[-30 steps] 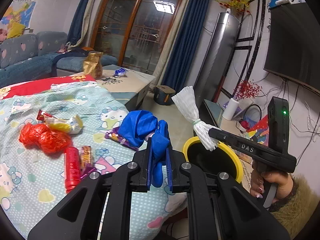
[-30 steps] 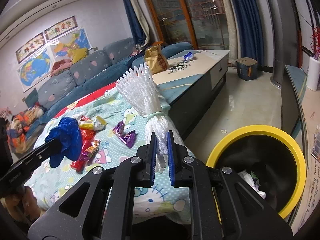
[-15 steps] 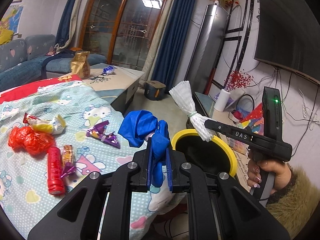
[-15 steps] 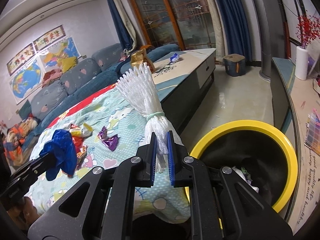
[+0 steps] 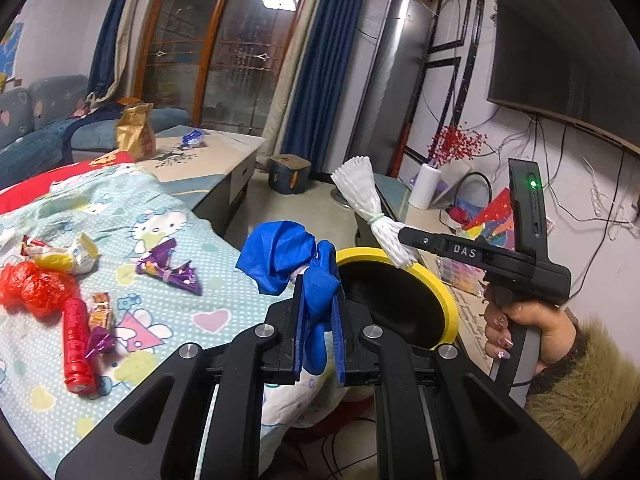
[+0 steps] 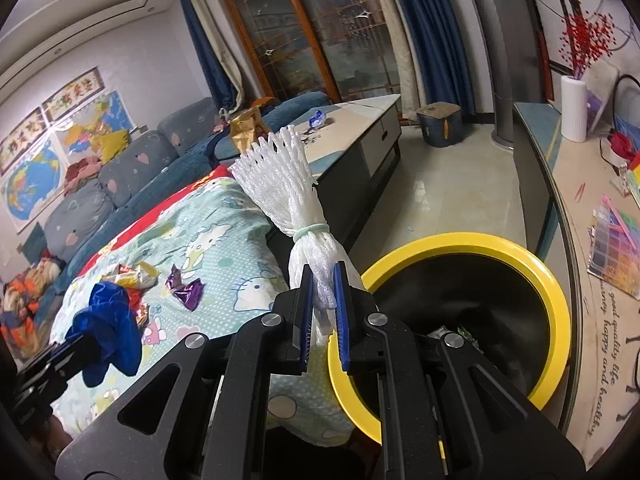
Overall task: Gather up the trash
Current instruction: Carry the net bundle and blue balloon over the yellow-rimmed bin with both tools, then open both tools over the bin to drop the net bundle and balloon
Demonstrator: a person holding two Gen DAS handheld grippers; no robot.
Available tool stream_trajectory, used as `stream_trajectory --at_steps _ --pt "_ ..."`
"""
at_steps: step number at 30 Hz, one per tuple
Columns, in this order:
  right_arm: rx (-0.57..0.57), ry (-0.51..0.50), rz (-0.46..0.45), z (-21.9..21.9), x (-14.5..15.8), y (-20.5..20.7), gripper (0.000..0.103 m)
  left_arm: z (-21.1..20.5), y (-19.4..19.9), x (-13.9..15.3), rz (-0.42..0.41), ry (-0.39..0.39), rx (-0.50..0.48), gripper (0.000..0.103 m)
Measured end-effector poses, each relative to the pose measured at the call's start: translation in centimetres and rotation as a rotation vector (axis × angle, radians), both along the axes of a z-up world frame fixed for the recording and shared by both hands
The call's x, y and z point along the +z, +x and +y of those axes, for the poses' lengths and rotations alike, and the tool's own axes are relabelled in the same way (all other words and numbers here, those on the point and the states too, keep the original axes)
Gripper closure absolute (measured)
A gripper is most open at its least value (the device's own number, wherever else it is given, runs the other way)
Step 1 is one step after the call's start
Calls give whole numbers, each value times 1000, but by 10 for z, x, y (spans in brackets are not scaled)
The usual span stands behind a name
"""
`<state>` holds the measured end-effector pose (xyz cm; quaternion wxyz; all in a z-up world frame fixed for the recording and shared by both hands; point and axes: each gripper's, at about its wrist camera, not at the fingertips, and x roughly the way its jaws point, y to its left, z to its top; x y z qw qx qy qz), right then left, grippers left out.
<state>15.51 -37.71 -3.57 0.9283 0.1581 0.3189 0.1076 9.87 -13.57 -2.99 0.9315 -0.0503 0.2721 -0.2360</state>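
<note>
Left gripper (image 5: 318, 334) pinches a blue bag (image 5: 280, 256), right gripper (image 6: 323, 322) clamps white netting (image 6: 288, 188) (both near the bin (image 6: 552, 300)), apparently for dropping in.

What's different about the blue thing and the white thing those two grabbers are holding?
The blue plastic bag is smooth, crumpled film; the white foam net is ribbed mesh, tied with a green band. The bag droops in a limp clump; the net stands up and fans out. Both are clamped in shut jaws near the yellow-rimmed bin.

Glossy yellow plastic bin rim (image 6: 554, 300); white foam netting (image 6: 288, 196); crinkly blue plastic bag (image 5: 280, 256); printed cloth bedsheet (image 5: 224, 256).
</note>
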Motion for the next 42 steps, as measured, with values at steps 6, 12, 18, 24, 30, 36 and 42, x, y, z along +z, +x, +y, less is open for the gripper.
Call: stream_trajectory --at_steps 6,12,18,24,30,36,42 --pt "-45 -4 20 -15 -4 2 96 -15 1 -3 3 16 -40 92" --pt "-99 17 63 -31 -11 6 96 -34 3 -7 5 32 -82 92" --pt "-148 42 98 -49 -20 8 96 -51 7 -11 1 49 -121 92" --pt "-191 55 123 -63 -30 8 96 -69 15 -14 1 58 -158 92" --pt "-235 62 150 -78 -40 7 96 -86 24 -19 9 63 -194 92" --pt "-274 57 187 -90 -52 6 96 -104 33 -25 17 70 -225 92" --pt "-296 67 216 -100 -62 6 96 -113 44 -33 35 81 -242 92"
